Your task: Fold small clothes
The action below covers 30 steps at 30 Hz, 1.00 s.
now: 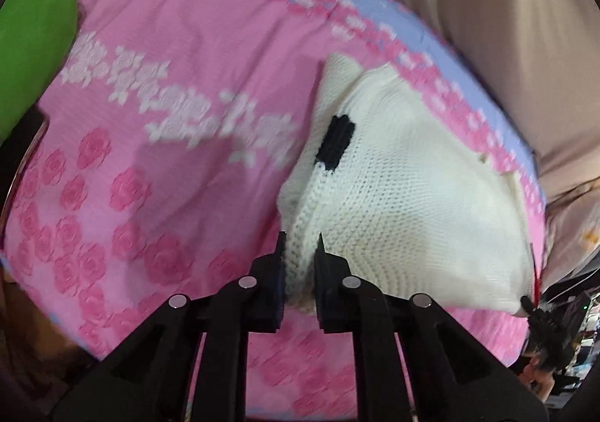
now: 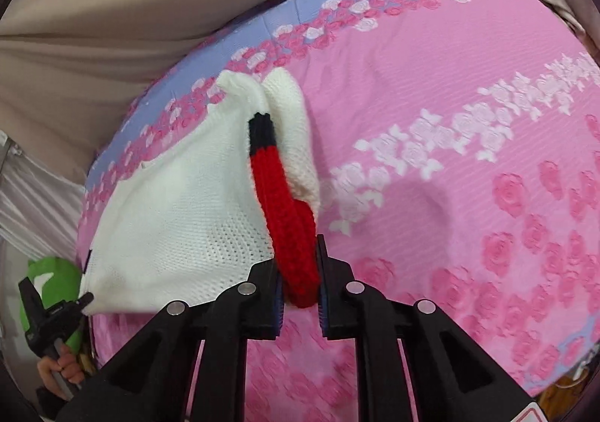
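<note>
A small white knit garment (image 1: 405,204) with a black patch hangs stretched above the pink rose-print bedspread (image 1: 157,144). My left gripper (image 1: 300,245) is shut on its white ribbed edge. In the right wrist view the same garment (image 2: 180,219) shows a red and black ribbed band (image 2: 288,227). My right gripper (image 2: 298,253) is shut on that red band. Each gripper holds one corner, and the cloth spans between them. The right gripper shows at the far right of the left wrist view (image 1: 543,328), and the left gripper at the lower left of the right wrist view (image 2: 56,313).
The bedspread has a lilac border with roses (image 2: 300,5). Beige fabric (image 1: 487,9) lies beyond the bed's far edge. A green plush object (image 1: 33,39) sits at the bed's left side.
</note>
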Tool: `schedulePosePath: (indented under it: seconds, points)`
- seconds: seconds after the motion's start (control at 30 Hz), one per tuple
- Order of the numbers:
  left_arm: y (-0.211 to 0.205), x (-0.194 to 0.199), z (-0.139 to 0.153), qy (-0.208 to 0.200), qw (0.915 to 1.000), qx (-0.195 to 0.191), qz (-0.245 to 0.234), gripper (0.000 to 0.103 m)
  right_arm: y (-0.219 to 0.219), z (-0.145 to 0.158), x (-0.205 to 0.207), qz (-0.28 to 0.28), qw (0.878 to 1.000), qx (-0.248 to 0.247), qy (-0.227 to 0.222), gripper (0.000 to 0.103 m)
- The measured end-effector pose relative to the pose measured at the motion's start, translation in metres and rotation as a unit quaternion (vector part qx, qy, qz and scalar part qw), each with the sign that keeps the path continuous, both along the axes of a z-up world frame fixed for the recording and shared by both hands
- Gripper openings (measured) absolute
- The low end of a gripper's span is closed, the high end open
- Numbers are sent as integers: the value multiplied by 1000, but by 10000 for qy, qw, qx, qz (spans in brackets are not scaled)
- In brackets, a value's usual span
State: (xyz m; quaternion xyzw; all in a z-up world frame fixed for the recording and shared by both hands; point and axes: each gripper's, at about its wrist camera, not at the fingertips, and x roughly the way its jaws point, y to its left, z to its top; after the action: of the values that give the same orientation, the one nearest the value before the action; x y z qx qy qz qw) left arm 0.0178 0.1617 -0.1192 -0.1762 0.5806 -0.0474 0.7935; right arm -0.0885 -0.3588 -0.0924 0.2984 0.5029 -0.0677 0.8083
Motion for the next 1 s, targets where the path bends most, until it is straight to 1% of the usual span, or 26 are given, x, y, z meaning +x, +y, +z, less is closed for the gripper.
schedulePosePath:
  seconds: [0.07, 0.1, 0.13, 0.2, 0.23, 0.33, 0.4, 0.43, 0.47, 0.5, 0.53, 0.57, 0.63, 0.7, 0.77, 0.8, 0.83, 0.87, 0.9, 0.93, 0.97, 1.0]
  points:
    - [3, -15, -18, 324, 9995, 35, -49, 11, 0, -15, -16, 46, 9991, -130, 393, 12]
    - [3, -22, -25, 420, 9990, 92, -95, 11, 0, -25, -25, 71, 9983, -129, 572, 12]
    - [3, -27, -28, 466, 9987, 164, -133, 11, 2, -37, -35, 77, 9970, -115, 765, 12]
    - [4, -41, -33, 515, 9976, 392, -264, 11, 2, -54, -53, 35, 9949, -37, 1004, 11]
    - [5, -45, -33, 533, 9971, 449, -294, 11, 1, -60, -63, -22, 9941, 17, 1082, 11]
    - [9, -49, -33, 586, 9968, 396, -380, 11, -2, -61, -72, -41, 9935, 42, 1136, 14]
    - [7, -43, -23, 379, 9979, 290, -440, 18, 0, -61, -68, 85, 9926, 14, 1210, 19]
    - [5, -40, -15, 202, 9987, 206, -428, 18, 1, -57, -63, 141, 9924, -88, 1218, 24]
    - [4, -34, -2, -82, 9991, 136, -390, 29, 2, -49, -57, 141, 9928, -232, 1171, 29]
    - [2, -26, 13, -398, 9986, 116, -314, 54, 4, -38, -51, 142, 9935, -423, 1047, 29]
    - [1, -20, 21, -593, 9978, 118, -264, 65, 6, -22, -41, 164, 9945, -664, 798, 38]
    - [-4, -7, 32, -883, 9959, 104, -174, 73, 8, -5, -28, 181, 9942, -908, 545, 52]
    - [-16, 19, 39, -1080, 9939, 10, -198, 73, 17, 16, -2, 336, 9913, -1263, 136, 64]
    - [-34, 51, 33, -1099, 9937, 27, -230, 73, 26, 21, 33, 588, 9877, -1449, -10, 66]
    - [-56, 77, 18, -1052, 9941, 52, -247, 73, 34, 12, 68, 811, 9848, -1537, 38, 72]
    - [-61, 84, 13, -1027, 9944, 175, -185, 73, 37, 2, 89, 941, 9826, -1593, 148, 72]
    - [-68, 93, 5, -961, 9950, 255, -114, 73, 40, -4, 100, 999, 9811, -1641, 244, 72]
    - [-70, 96, 0, -902, 9956, 203, -143, 73, 43, -12, 112, 1074, 9795, -1674, 326, 72]
    - [-74, 102, -8, -778, 9967, 186, -165, 70, 45, -19, 121, 1109, 9780, -1730, 373, 72]
    - [-73, 105, -12, -670, 9974, 230, -151, 64, 48, -25, 131, 1087, 9762, -1820, 453, 72]
    - [-75, 108, -15, -565, 9980, 209, -177, 38, 48, -29, 132, 1070, 9762, -1826, 469, 70]
    - [-75, 110, -16, -494, 9984, 182, -195, 5, 49, -32, 133, 1045, 9770, -1799, 465, 66]
